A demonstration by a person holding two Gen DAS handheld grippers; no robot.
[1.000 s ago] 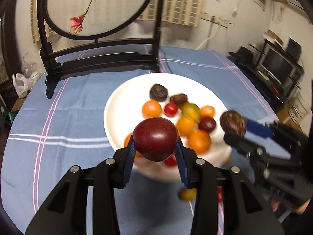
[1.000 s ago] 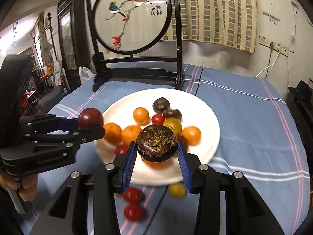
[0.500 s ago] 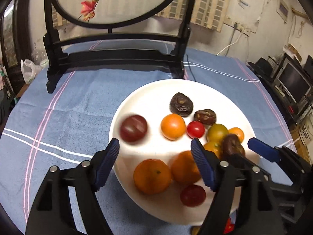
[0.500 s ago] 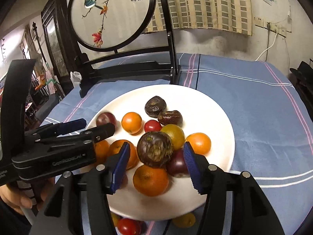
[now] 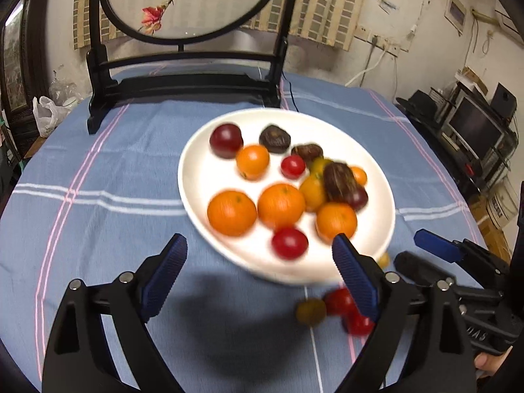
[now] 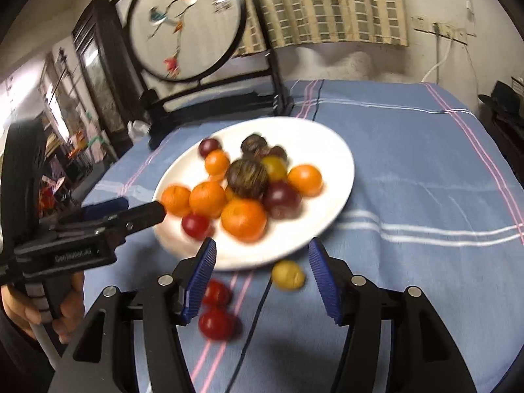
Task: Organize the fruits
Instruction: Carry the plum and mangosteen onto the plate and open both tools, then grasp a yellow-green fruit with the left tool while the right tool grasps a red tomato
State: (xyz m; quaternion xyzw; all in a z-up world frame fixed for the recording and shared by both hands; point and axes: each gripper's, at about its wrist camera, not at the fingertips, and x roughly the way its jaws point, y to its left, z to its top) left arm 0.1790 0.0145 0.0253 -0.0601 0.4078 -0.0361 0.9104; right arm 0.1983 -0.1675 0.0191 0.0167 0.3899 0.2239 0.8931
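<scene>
Your white plate (image 5: 196, 196) sits mid-table on the blue striped cloth (image 5: 98, 170), rigid and heavy enough to stay put, already loaded with most of the fruit. The oranges (image 5: 232, 213) are the biggest pieces: firm, dimpled skin, good for a hold across the widest part. The dark wrinkled fruit (image 6: 246, 178) perched on the pile looks lighter and may roll off if you nudge its neighbours. The plum (image 5: 226, 140) at the plate's far edge is smooth and likely slippery.

Still on the cloth, just off the plate's near rim: two red cherry tomatoes (image 6: 214, 324) and a small yellow one (image 6: 287, 274). They are thin-skinned and soft, so close gently across the middle.

Your left gripper (image 5: 258, 262) has just been opening and stands wide, nothing between its pads. Your right gripper (image 6: 262, 262) has also just been opening; it is apart and empty, the yellow tomato lying near its gap.

Writing: the left gripper's body carries pale lettering in the right wrist view, blurred, possibly "GenRobot.AI". The screen's (image 6: 186, 26) calligraphy is unreadable.
</scene>
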